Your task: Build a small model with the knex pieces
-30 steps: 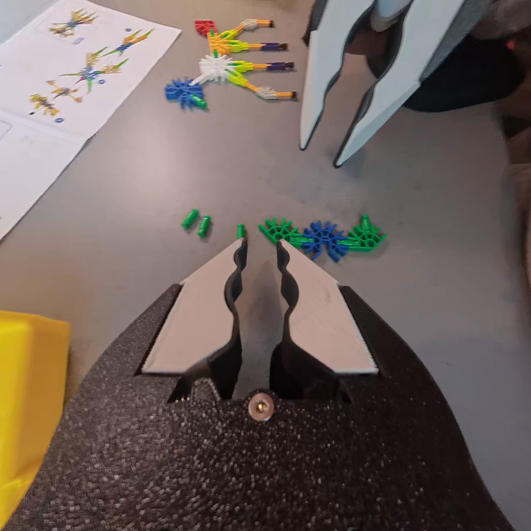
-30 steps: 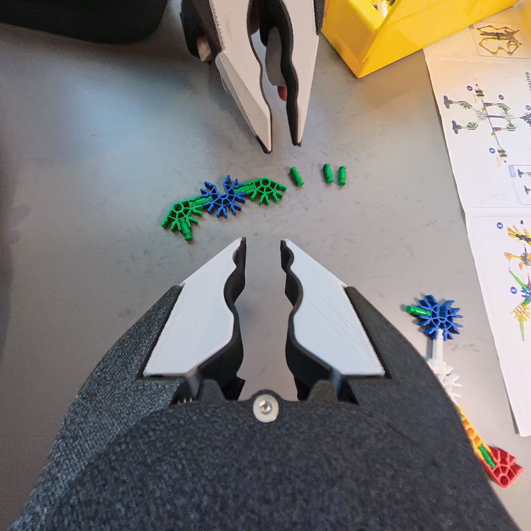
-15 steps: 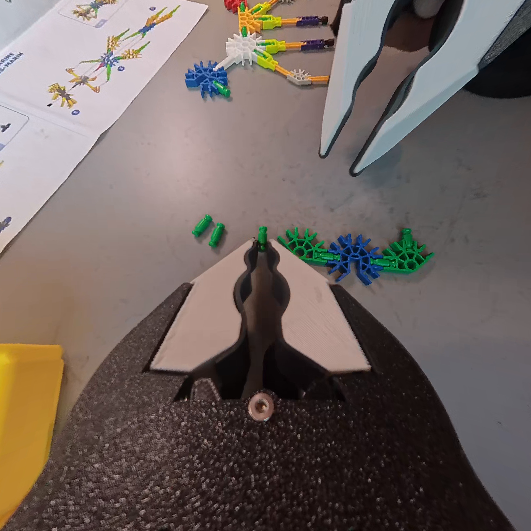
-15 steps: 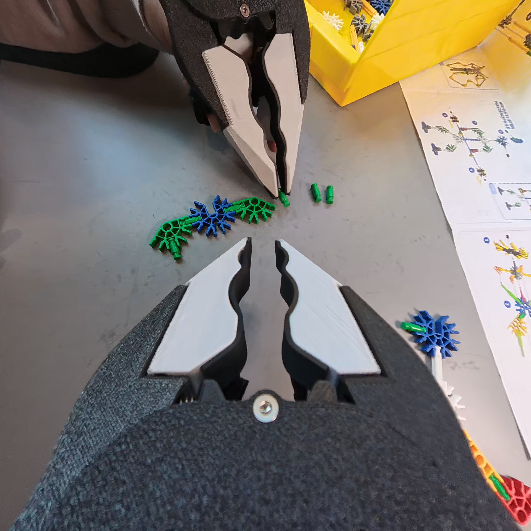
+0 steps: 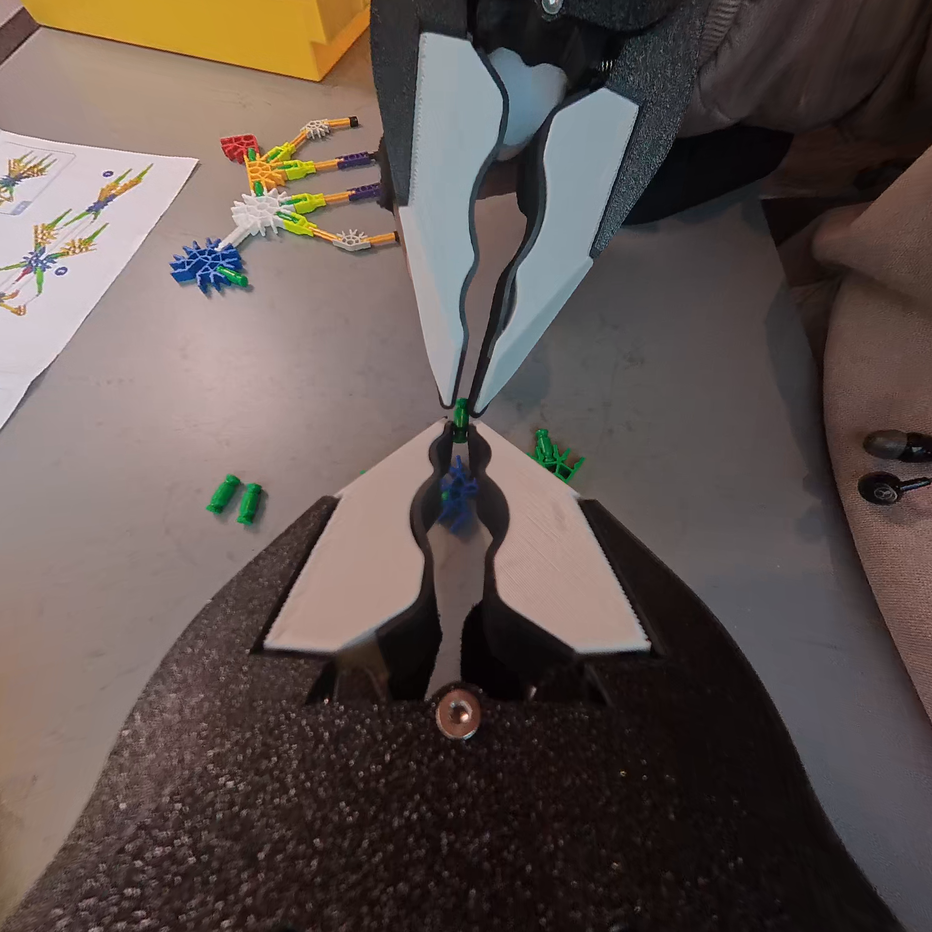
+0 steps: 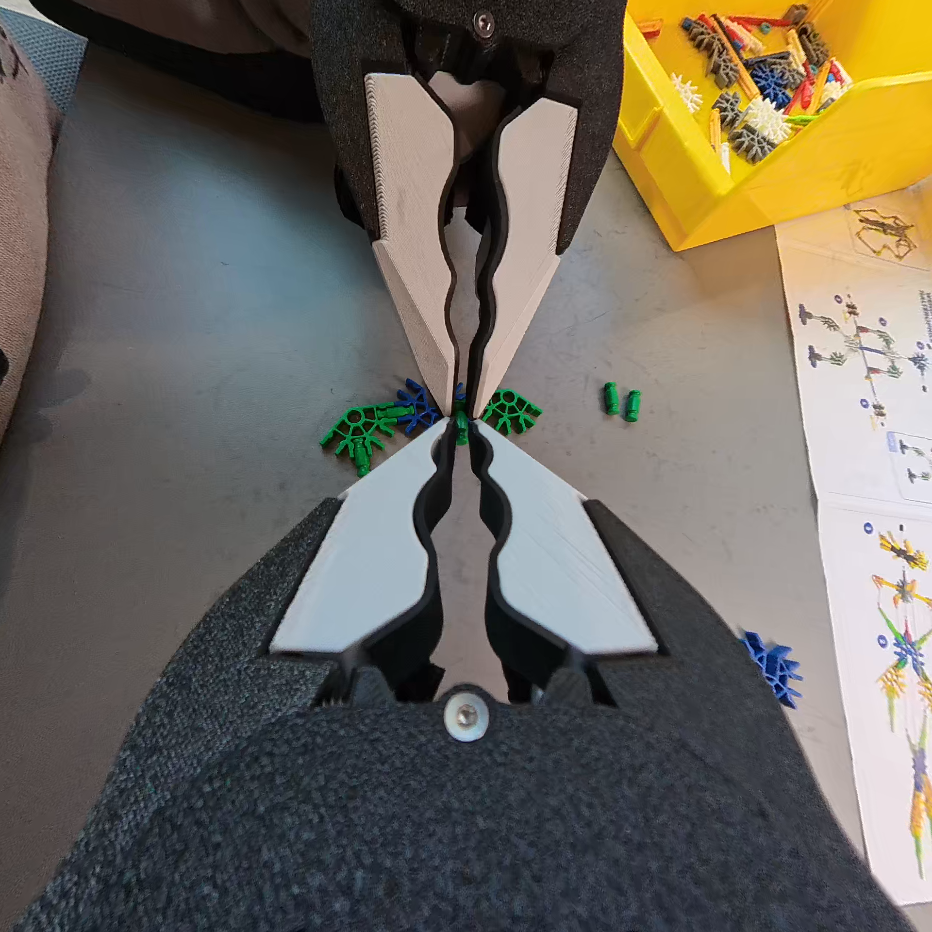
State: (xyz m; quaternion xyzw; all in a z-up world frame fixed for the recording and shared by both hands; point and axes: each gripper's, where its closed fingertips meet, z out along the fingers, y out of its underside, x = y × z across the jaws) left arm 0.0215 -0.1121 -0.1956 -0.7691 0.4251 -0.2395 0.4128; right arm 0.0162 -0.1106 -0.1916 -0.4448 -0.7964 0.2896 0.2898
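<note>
Green plastic, a short connector rod [image 5: 460,422], is being pinched at frame centre by both grippers, tip to tip. The left gripper [image 5: 458,428], rising from the bottom of the left wrist view, is being kept narrow on the rod's near end; the right gripper [image 5: 461,403], coming down from the top centre, is being kept narrow on its far end. In the right wrist view the same rod [image 6: 461,422] is being held betw. the right gripper [image 6: 460,427] from below and the left gripper [image 6: 462,403] from above.

Just beneath the tips, a green-and-blue connector chain [image 6: 383,421] is lying flat on the grey table [image 5: 655,403]; whether it is being touched cannot be told. Two loose green rods [image 5: 234,499] are lying side by side at centre left, well apart from the tips, w/ bare table around them. A multicolour built assembly [image 5: 272,201] is sitting upper left, its rod ends close to the right gripper's edge. An instruction sheet [image 5: 65,242] is lying along the left edge; a yellow parts bin [image 6: 756,141] is occupying the upper right of the right wrist view. Brown fabric [image 5: 882,353] is crowding the right edge.
</note>
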